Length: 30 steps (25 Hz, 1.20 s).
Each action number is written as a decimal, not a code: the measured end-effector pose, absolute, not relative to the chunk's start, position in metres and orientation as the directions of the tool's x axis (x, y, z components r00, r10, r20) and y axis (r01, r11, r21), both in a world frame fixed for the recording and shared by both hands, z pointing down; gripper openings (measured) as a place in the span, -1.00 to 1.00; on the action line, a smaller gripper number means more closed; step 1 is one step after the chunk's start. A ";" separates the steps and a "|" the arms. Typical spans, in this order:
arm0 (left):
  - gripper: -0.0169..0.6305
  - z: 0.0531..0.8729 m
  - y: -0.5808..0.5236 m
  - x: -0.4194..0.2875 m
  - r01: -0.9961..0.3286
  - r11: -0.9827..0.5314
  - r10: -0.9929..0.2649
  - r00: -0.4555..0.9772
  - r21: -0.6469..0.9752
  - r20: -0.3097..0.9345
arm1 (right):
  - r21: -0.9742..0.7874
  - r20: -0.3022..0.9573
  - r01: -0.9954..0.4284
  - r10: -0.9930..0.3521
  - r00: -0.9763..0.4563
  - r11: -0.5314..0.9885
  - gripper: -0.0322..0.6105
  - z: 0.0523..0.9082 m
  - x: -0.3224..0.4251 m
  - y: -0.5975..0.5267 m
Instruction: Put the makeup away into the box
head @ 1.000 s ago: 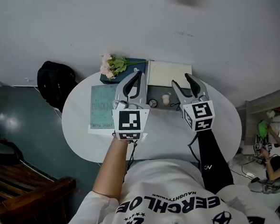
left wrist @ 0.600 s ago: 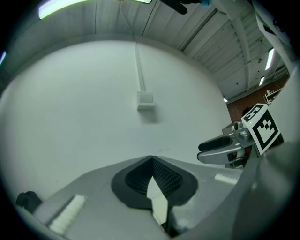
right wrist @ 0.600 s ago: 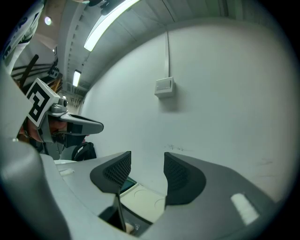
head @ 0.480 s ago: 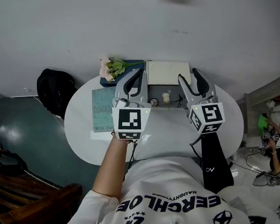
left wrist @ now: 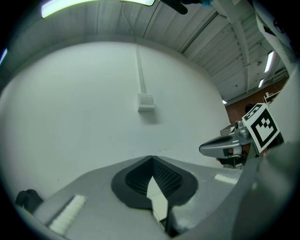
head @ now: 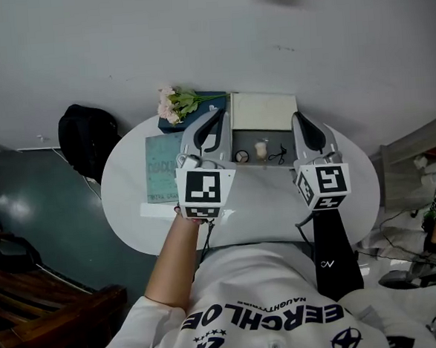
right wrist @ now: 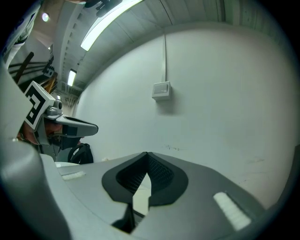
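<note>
Head view looks down over your chest onto a round white desk (head: 265, 203), and you hold both tongs above it, pointing toward the wall at the top of the frame. The left tongs (head: 217, 113) are together at the tips. The left gripper view shows the two dark pads meeting at one point with only the pale wall behind, so nothing is held. The right tongs (head: 299, 117) have just closed, and in the right gripper view their pads also meet at the tip with nothing between them. The box (head: 264, 112) is open at the upper middle of the desk, with its cream lid at the far side and its grey inside toward you, between the two tongs in the frame. The makeup (head: 260, 153) lies on that grey inside: a small round piece (head: 241, 157), a pale little bottle (head: 261, 150) beside it, and a thin dark piece (head: 278, 156) to the right. They are too small to tell what each one is exactly. Left of the box lies a teal booklet (head: 161, 166), and above it pink flowers (head: 171, 104) rest on a dark blue book (head: 201, 98). A black backpack (head: 85, 130) sits beside the desk at the left of the frame.
</note>
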State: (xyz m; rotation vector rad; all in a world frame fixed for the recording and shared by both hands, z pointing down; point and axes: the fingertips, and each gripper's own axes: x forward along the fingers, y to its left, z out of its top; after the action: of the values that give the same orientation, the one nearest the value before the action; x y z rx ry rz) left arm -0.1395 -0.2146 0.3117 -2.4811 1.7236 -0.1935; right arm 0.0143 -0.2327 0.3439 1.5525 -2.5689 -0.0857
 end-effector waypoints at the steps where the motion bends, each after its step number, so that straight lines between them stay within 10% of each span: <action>1: -0.95 0.312 -0.214 -0.141 -0.923 -0.347 -0.938 0.346 -0.166 0.039 | 0.121 0.087 -0.877 -0.885 -0.457 0.464 -0.81 0.343 0.014 -0.232; 30: -0.95 0.316 -0.205 -0.153 -0.924 -0.348 -0.937 0.345 -0.159 0.050 | 0.211 0.085 -0.864 -0.889 -0.449 0.457 -0.81 0.340 -0.003 -0.220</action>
State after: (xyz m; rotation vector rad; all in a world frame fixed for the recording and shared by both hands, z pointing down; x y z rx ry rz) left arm -0.1528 -0.2047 0.3156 -2.4906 1.7302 -0.2017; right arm -0.0033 -0.2201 0.3401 1.5345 -2.5201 -0.2036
